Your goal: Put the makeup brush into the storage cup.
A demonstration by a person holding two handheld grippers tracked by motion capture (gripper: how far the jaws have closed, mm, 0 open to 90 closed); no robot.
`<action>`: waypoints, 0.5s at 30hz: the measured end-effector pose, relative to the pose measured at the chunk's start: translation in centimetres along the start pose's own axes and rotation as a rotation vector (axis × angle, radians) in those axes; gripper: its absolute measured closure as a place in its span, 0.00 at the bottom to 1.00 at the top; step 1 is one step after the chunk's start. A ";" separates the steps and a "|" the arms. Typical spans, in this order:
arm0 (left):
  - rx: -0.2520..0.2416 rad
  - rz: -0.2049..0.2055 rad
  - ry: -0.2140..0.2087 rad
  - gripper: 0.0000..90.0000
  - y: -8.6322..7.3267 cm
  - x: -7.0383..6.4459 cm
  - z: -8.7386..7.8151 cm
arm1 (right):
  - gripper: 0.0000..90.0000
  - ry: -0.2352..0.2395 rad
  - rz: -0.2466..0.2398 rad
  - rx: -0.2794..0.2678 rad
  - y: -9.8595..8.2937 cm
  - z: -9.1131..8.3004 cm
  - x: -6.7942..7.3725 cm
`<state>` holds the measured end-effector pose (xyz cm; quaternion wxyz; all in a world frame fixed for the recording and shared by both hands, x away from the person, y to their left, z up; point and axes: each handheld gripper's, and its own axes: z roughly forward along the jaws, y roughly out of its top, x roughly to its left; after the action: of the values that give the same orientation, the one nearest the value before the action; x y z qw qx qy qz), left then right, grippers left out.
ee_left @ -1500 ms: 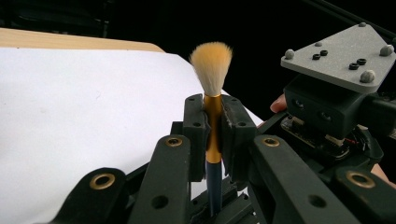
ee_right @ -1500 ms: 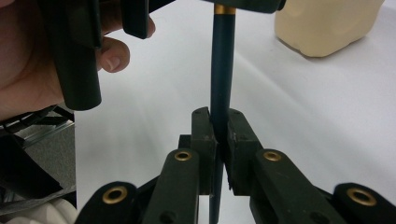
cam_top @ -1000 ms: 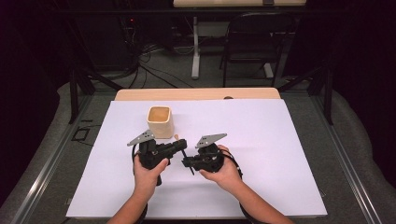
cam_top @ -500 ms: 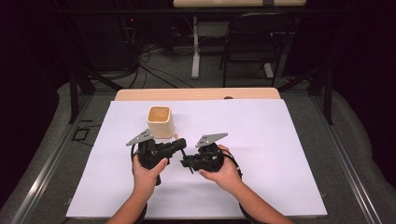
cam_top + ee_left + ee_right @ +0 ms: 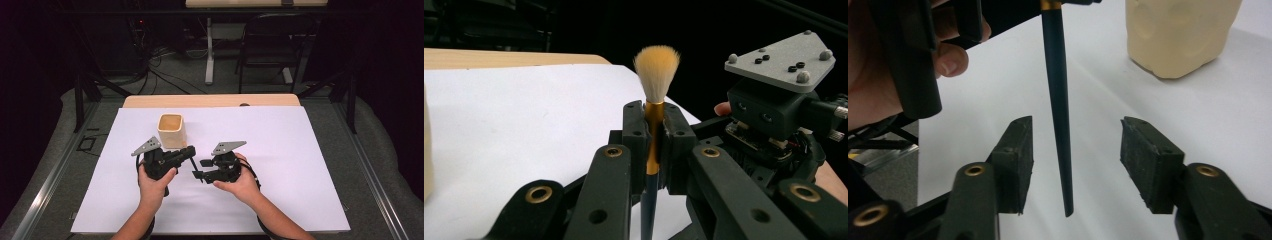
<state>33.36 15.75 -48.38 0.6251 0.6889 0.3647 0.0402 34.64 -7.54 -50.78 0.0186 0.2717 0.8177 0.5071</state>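
White table covering supports a beige cup. Left gripper clamps the brush at its gold ferrule; right gripper is spread around its dark handle.

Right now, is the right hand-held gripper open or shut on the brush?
Open: the right hand-held gripper has its jaws spread, the brush handle untouched between them.

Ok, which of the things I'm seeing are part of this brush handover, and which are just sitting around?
In the job:
- dark-handled brush with gold ferrule and tan bristles
- left gripper, shut on the ferrule
- right gripper, open around the handle's tip
- likely the square beige cup

Just around:
- white table sheet
- black folding chair
- floor cables
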 end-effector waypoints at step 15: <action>0.003 0.107 0.092 0.93 0.3 -0.1 -0.3 | 0.41 -0.033 -0.026 0.043 -0.3 0.5 -0.3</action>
<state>33.24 15.98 -48.01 0.6037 0.7058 0.3556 0.1047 34.90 -7.37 -51.29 0.0327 0.2698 0.8313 0.4847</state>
